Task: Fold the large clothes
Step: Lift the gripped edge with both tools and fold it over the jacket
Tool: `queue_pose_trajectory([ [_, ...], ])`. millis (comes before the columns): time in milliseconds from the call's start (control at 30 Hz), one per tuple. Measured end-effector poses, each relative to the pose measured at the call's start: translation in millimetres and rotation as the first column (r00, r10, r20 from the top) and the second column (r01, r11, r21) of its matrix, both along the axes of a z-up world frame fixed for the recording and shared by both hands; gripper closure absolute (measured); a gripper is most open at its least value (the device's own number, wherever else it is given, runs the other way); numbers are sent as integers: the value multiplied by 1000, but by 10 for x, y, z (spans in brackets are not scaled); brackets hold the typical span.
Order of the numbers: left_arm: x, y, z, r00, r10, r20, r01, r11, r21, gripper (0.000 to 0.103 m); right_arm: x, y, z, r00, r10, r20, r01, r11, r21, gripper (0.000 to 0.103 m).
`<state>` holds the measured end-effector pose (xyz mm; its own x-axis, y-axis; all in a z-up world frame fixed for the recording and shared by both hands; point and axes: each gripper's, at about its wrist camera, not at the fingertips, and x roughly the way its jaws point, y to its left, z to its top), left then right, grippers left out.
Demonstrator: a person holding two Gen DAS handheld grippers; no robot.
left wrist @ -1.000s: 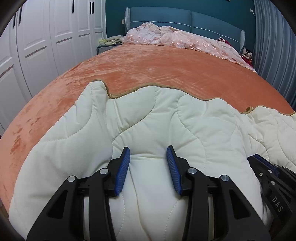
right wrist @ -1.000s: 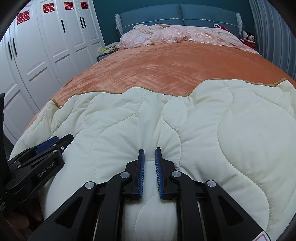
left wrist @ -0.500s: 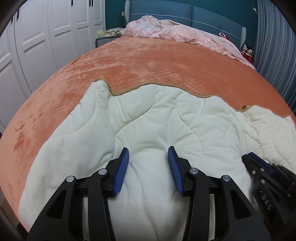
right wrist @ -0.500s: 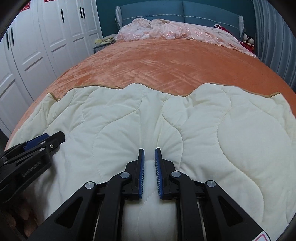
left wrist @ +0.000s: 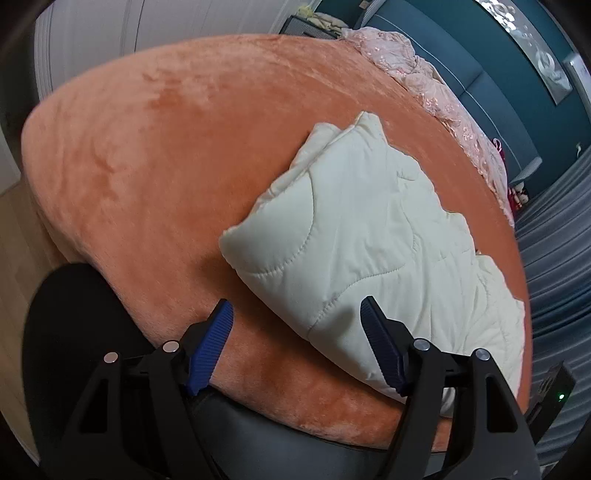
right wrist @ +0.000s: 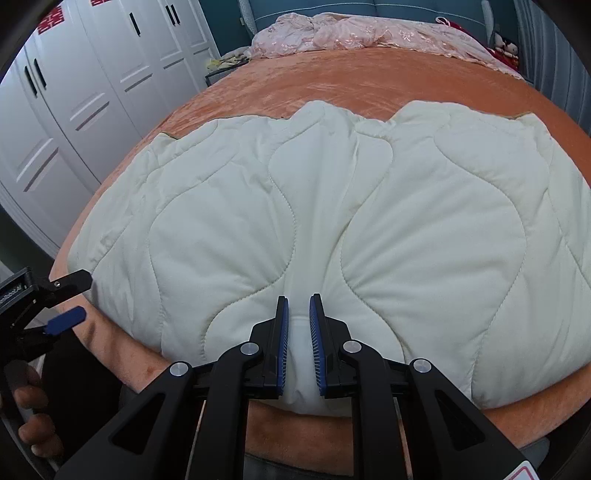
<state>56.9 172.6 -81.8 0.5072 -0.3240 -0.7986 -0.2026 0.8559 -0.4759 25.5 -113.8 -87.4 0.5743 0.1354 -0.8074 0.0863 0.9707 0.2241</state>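
A cream quilted garment (right wrist: 314,221) lies folded on the orange bed cover (right wrist: 369,81). My right gripper (right wrist: 298,299) is shut on the garment's near edge, a fold pinched between its blue pads. My left gripper (left wrist: 297,310) is open and empty, off the garment's left corner over the bed's near edge; the garment (left wrist: 369,236) lies to its right. The left gripper also shows at the far left of the right wrist view (right wrist: 70,295), its jaws apart.
A pink crumpled blanket (right wrist: 351,33) lies at the head of the bed by the blue headboard (right wrist: 406,7). White wardrobes (right wrist: 92,85) stand on the left. Grey curtains (left wrist: 561,258) hang on the right. Wood floor (left wrist: 14,240) shows left of the bed.
My left gripper has come off the garment, swung left and opened wider beside the corner. My right gripper has stayed shut on the near edge, and the garment sits lower in its view.
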Motion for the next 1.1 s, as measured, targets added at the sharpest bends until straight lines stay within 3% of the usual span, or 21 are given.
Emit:
queue_pose_trajectory([
  [100, 98, -102, -183, 998, -36, -43, 31, 995, -97, 31, -38, -27, -17, 1000, -1, -9, 1, 1000, 21, 89],
  [233, 193, -268, -225, 999, -36, -24, 33, 994, -107, 33, -83, -25, -36, 1000, 9, -23, -9, 1000, 24, 89],
  [333, 238, -356, -105, 999, -48, -10, 47, 995, -84, 49, -159, -13, -73, 999, 18, -32, -17, 999, 33, 89],
  [433, 204, -421, 121, 995, -86, 42, 88, 995, -40, 72, -227, -11, -128, 999, 25, -44, -23, 998, 50, 89],
  [600, 10, -716, 614, 967, -194, 163, 189, 981, 48, 81, -270, -12, -148, 998, 34, -51, -31, 998, 57, 89],
  [700, -127, -1014, 927, 930, -284, 235, 265, 958, 106, 83, -251, -55, -82, 997, 35, -70, -31, 997, 67, 90],
  [833, -290, -1567, 1265, 838, -449, 309, 396, 891, 222, 84, -335, -236, 179, 999, 31, -45, -28, 998, 60, 90],
  [1000, -354, -2208, 1298, 742, -595, 309, 536, 803, 261, 85, -624, -874, 442, 994, -106, -27, 109, 989, 102, 90],
  [1100, -356, -2585, 1145, 704, -659, 266, 609, 752, 252, 85, -848, -1304, 525, 979, -202, -29, 204, 972, 113, 89],
])
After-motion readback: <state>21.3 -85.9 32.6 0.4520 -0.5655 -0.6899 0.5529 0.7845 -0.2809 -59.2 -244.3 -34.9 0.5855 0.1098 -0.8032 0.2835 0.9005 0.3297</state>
